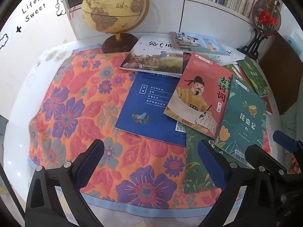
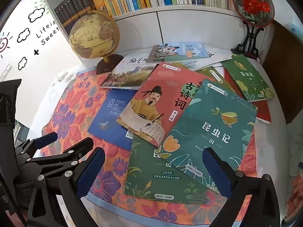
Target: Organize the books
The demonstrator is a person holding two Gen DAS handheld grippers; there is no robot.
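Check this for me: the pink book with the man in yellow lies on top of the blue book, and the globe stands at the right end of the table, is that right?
One detail is off. The pink book does lie on the blue book, but the globe stands at the left end of the table; the right wrist view shows it. The red-flower fan is at the right.

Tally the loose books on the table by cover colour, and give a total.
Green or teal: 4, namely the 01 book, the 02 book, a far green book and one mostly hidden.
Pink: 1.
Blue: 1.
White: 2.
Light blue: 1.
Red: 1.
Total: 10 visible; more may be hidden.
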